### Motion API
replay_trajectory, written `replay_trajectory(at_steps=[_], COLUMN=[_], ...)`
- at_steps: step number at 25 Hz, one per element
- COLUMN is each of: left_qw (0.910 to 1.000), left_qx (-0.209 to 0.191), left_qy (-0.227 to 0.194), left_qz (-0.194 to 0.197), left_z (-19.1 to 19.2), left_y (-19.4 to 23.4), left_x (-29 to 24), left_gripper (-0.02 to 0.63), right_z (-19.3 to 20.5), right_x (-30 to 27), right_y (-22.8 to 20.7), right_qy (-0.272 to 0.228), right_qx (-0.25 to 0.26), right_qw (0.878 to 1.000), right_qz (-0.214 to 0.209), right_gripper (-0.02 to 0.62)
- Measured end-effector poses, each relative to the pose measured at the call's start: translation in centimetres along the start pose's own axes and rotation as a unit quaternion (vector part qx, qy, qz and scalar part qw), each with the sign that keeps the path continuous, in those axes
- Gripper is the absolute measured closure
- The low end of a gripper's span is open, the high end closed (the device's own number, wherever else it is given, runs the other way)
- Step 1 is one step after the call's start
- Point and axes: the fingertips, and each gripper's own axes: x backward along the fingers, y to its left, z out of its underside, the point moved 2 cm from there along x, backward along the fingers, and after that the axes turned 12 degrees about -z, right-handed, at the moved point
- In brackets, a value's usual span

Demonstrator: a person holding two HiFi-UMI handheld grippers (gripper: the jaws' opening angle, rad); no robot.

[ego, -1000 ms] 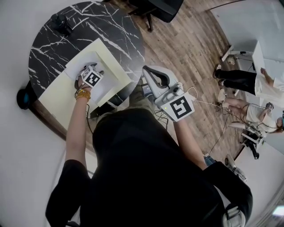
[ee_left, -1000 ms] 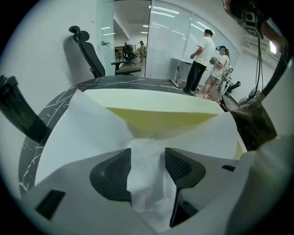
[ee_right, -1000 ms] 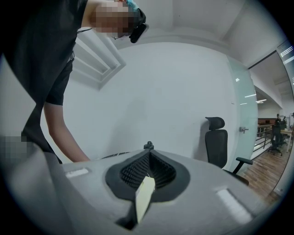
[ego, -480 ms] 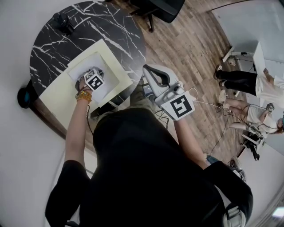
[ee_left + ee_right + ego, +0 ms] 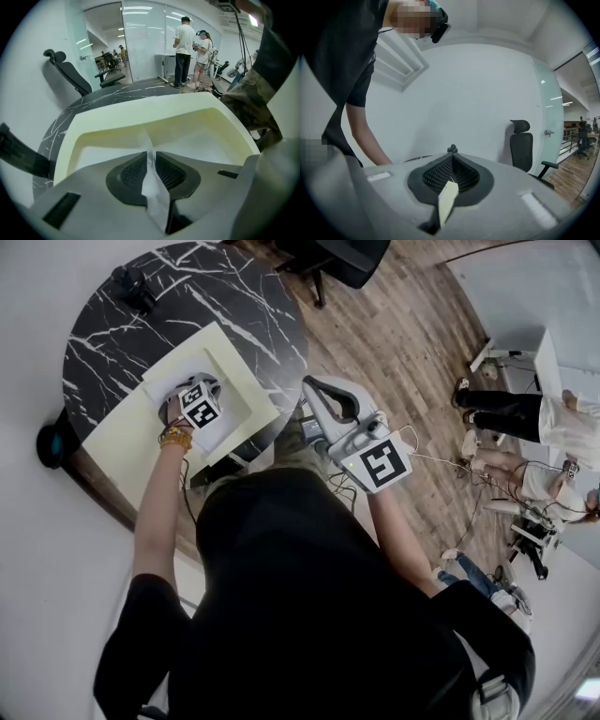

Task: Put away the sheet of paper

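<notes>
Left tongs on paper (in tray)

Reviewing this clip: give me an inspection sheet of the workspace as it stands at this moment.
Surface: round black marble table.
Job's things: white sheet of paper lies in the cream tray, one fold pulled up.
Clutter: small dark object at the table's far edge.
Tools: left tool jaws have just been closing, now pinched on the sheet; right tool held off the table, jaws together on a pale slip.
Cables: loose wires over the wood floor.
Surroundings: office chair; people standing nearby.
</notes>
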Motion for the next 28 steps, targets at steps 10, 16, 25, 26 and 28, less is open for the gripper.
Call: replay_trajectory(at_steps=[10, 16, 25, 26, 28], left_qw=[0.9976, 0.996, 0.9961, 0.9964, 0.9971], left_qx=[0.048, 0.077, 0.078, 0.075, 0.067], left_qy=[0.003, 0.031, 0.038, 0.037, 0.036], left_qz=[-0.049, -0.035, -0.017, -0.013, -0.006], left_z=[2.9, 6.3, 6.2, 6.0, 5.6], left_y=[0.0, -2.0, -2.4, -2.3, -2.2], left_x=[4.5, 5.0, 2.5, 2.4, 2.2], left_gripper=[0.405, 0.405, 0.405, 0.405, 0.405], right_z=[0.0, -0.9, -2.1, -2.1, -2.2], right_x=[1.1, 1.1, 0.4, 0.3, 0.1], right_y=[-1.0, -1.3, -0.2, -0.1, 0.1], right_qy=[-0.011, -0.03, -0.037, -0.038, -0.037], right_qx=[-0.005, 0.0, 0.012, 0.014, 0.014], right_qw=[1.0, 0.999, 0.999, 0.999, 0.999], right_qz=[0.015, 0.011, -0.006, -0.008, -0.011], right_gripper=[0.597, 0.597, 0.597, 0.598, 0.597])
